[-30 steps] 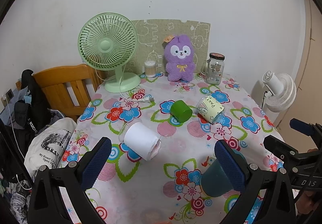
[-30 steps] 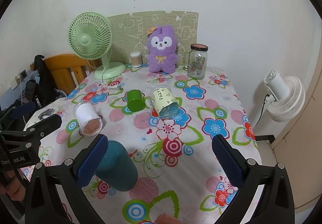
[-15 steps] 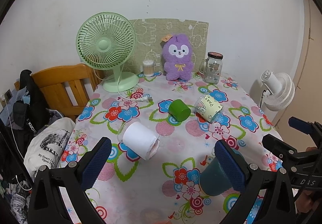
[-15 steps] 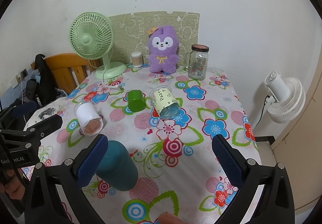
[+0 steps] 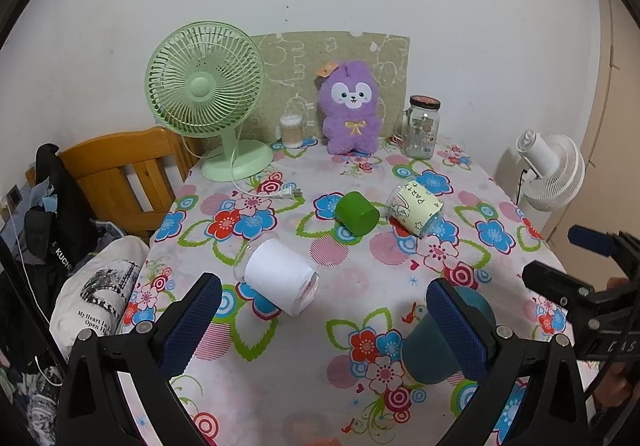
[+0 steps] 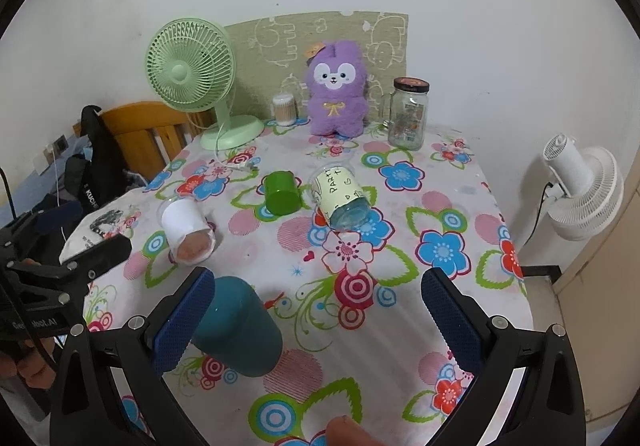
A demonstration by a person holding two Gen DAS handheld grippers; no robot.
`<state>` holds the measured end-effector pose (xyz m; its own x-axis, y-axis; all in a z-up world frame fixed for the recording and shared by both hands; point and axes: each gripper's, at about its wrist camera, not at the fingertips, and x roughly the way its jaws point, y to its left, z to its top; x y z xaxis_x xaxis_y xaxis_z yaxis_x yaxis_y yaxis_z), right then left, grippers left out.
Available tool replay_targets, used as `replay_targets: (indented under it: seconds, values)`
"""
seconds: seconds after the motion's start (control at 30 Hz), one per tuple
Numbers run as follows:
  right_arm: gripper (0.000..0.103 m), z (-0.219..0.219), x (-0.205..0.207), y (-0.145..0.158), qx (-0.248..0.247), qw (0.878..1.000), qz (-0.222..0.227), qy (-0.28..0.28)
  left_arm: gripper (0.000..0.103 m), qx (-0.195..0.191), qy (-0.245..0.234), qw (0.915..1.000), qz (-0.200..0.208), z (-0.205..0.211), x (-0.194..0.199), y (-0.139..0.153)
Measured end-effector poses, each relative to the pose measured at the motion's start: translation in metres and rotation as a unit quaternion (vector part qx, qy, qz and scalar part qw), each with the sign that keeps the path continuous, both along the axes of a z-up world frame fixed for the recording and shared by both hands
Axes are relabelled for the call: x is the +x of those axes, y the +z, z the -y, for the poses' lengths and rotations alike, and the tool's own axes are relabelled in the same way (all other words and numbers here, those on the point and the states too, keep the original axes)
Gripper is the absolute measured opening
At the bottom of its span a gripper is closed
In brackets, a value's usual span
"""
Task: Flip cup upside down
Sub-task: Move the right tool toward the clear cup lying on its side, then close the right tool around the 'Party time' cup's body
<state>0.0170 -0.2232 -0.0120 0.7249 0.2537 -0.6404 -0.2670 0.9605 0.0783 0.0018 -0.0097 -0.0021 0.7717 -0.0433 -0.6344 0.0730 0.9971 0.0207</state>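
Note:
Several cups lie on their sides on the floral tablecloth. A dark teal cup lies nearest, beside my right gripper's left finger; it also shows in the left wrist view, partly behind the left gripper's right finger. A white-wrapped clear cup, a green cup and a clear cup with a yellow label lie further back. My left gripper and right gripper are both open and empty above the near table.
A green desk fan, a purple plush toy, a glass jar and a cotton-swab tub stand along the back wall. A wooden chair with bags is left; a white floor fan is right.
Both grippers have drawn back and risen slightly, so the table looks a little further off. The cups have not moved.

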Motion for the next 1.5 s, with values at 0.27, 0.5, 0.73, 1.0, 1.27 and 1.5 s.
replay_targets:
  seconds: [0.27,0.5,0.73,1.0,1.27,1.5]
  values:
    - [0.103,0.01,0.033,-0.006,0.027,0.999,-0.042,0.018,0.103,0.002,-0.018,0.9996,-0.022,0.0,0.018,-0.004]
    - [0.103,0.005,0.071,-0.016,0.0,0.998,-0.063,0.029,0.103,0.007,-0.03,0.9985,-0.046,0.002,0.046,-0.011]
    - [0.103,-0.008,0.12,-0.033,-0.044,0.994,-0.084,0.055,0.103,0.021,-0.046,0.9965,-0.067,0.004,0.09,-0.026]
    - [0.103,-0.018,0.165,-0.051,-0.072,0.989,-0.098,0.089,0.103,0.04,-0.087,0.9907,-0.097,0.011,0.139,-0.049]
    - [0.103,-0.028,0.199,-0.073,-0.083,0.982,-0.121,0.115,0.103,0.083,-0.128,0.9827,-0.105,0.026,0.173,-0.068]
    - [0.089,-0.028,0.222,-0.088,-0.064,0.978,-0.147,0.132,0.103,0.131,-0.174,0.9695,-0.113,0.041,0.194,-0.084]
